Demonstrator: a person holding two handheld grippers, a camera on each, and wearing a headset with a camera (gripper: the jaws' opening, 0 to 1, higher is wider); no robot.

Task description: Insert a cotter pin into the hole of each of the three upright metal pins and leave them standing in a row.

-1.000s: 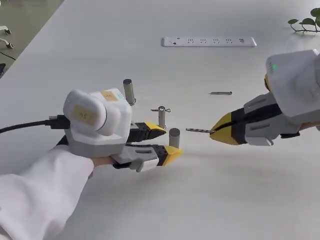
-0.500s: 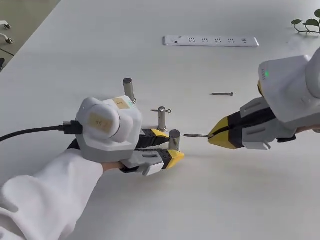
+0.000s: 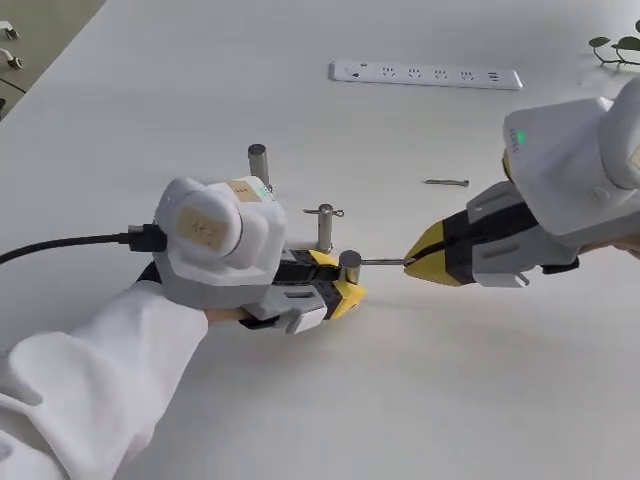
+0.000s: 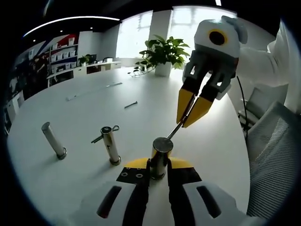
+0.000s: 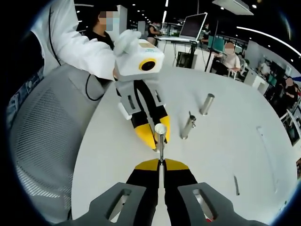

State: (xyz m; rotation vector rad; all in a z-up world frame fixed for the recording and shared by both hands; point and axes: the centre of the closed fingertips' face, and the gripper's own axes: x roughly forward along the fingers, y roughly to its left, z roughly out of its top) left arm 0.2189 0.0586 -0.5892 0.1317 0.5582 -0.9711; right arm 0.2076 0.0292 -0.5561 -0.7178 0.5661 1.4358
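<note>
left gripper [image 3: 345, 285] [image 4: 159, 165]: jaws pressed together on the shaft of the near pin [image 3: 349, 268] [image 4: 160, 153] [image 5: 160, 129], which stands upright on the worktop [image 3: 450, 390].
right gripper [image 3: 420, 262] [image 5: 161, 164]: to the right of the near pin, jaws pinching the held cotter pin [image 3: 382, 262] [image 4: 175, 131] by one end.
held cotter pin: about level and pointing left. Its free tip meets the top of the near pin; whether it is in the hole cannot be told.
middle pin [image 3: 325, 227] [image 4: 109, 143] [image 5: 188, 126]: upright just beyond the near pin, with the fitted cotter pin [image 3: 327, 213] through its top.
far pin [image 3: 259, 163] [image 4: 51, 140] [image 5: 206, 104]: upright, farther off and to the left.
spare cotter pin [image 3: 446, 183]: flat on the worktop, right of the pins and beyond the right gripper.
cable [image 3: 60, 245]: runs left from the back of the left gripper.
power strip [image 3: 427, 74]: lies near the far edge.
plant [image 3: 620, 45]: far right corner.
</note>
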